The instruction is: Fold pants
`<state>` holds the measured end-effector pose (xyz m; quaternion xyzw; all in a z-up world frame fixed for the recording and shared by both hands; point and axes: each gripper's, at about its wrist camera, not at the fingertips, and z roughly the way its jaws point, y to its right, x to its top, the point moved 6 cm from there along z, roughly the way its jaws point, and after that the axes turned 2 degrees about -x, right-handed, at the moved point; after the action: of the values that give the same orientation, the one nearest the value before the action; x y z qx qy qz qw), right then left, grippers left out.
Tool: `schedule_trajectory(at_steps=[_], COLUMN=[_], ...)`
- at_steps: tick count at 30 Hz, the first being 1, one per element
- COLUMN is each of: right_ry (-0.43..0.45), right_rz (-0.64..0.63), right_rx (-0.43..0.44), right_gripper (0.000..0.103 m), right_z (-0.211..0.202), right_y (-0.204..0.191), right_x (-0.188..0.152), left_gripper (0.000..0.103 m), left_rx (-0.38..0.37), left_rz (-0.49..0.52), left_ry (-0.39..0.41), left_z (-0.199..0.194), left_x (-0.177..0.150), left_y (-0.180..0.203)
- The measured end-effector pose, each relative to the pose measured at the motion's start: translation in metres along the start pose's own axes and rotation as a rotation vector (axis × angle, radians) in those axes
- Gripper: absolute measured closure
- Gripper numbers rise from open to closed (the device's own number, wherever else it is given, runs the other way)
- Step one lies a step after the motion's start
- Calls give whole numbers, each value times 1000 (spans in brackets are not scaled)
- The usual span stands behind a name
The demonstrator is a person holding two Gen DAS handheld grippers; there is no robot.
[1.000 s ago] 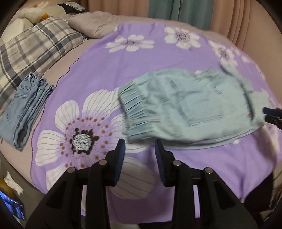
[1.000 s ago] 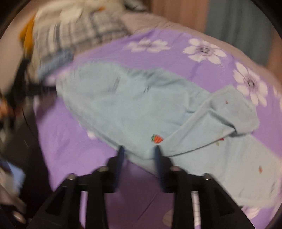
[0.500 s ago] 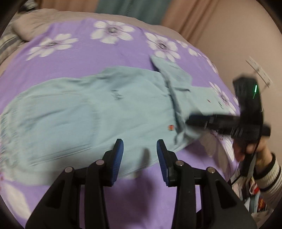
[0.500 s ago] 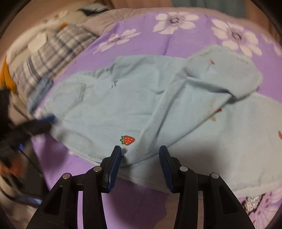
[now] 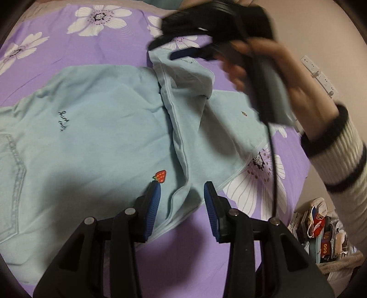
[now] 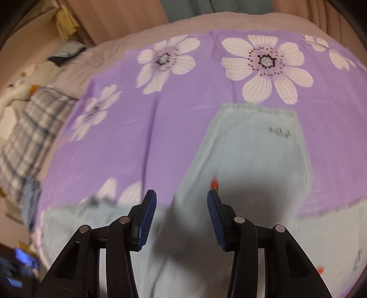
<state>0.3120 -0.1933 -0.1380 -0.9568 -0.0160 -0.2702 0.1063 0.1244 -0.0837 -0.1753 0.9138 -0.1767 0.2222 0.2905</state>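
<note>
Light blue pants [image 5: 96, 137] with a strawberry patch [image 5: 161, 176] lie spread on the purple flowered bedspread [image 5: 68, 52]. One leg [image 5: 183, 75] is folded back over the other. My left gripper [image 5: 181, 192] is open low over the near pants edge, the fabric fold between its blue pads. My right gripper [image 6: 182, 201] is open above the folded leg [image 6: 252, 160]; it also shows in the left wrist view [image 5: 195, 49], hovering over the leg's hem.
Plaid pillow [image 6: 29, 128] and folded jeans [image 6: 32, 194] lie at the bed's left side. Curtains [image 6: 206, 9] hang behind the bed. Clutter [image 5: 321, 224] sits on the floor beside the bed's right edge.
Both grippers swung right along the pants. The left dropped close to the near hem by the strawberry. The right rose and moved over the folded-back leg.
</note>
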Motion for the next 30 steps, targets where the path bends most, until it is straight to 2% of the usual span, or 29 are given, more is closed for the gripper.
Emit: schedule_trajectory(at_steps=[3, 5, 7, 8, 9, 10, 13, 16, 19, 23, 27, 30], right_ry=[-55, -95, -114, -117, -122, -118, -34, 102, 224, 362, 454, 458], right_rz=[13, 9, -9, -12, -10, -7, 37, 54, 84, 156, 262, 370], right_rx=[-43, -103, -166, -184, -179, -169, -102, -28, 3, 19, 0, -5], right_gripper=[57, 57, 58, 70, 89, 91, 96, 96, 96, 96, 96, 95], right_z=[27, 42, 51, 54, 56, 55, 33, -11, -61, -121, -152, -150], right_y=[0, 2, 6, 8, 12, 14, 27, 42, 60, 83, 108, 130], right_x=[16, 21, 21, 19, 17, 14, 8, 4, -9, -48, -96, -126], left_gripper=[70, 77, 79, 84, 89, 89, 89, 89, 89, 86, 86, 86], left_rx=[35, 52, 62, 70, 80, 89, 93, 109, 116, 126, 147, 167], left_rz=[9, 10, 5, 6, 8, 8, 14, 31, 30, 40, 58, 76], left_ry=[-16, -8, -1, 3, 5, 7, 10, 13, 8, -5, -20, -37], left_z=[10, 13, 14, 14, 14, 14, 14, 15, 15, 14, 15, 16], left_x=[1, 3, 1, 1, 1, 0, -2, -4, -4, -6, -6, -6], left_y=[-1, -2, -4, -4, -6, -7, -8, -8, -8, -8, -6, -6])
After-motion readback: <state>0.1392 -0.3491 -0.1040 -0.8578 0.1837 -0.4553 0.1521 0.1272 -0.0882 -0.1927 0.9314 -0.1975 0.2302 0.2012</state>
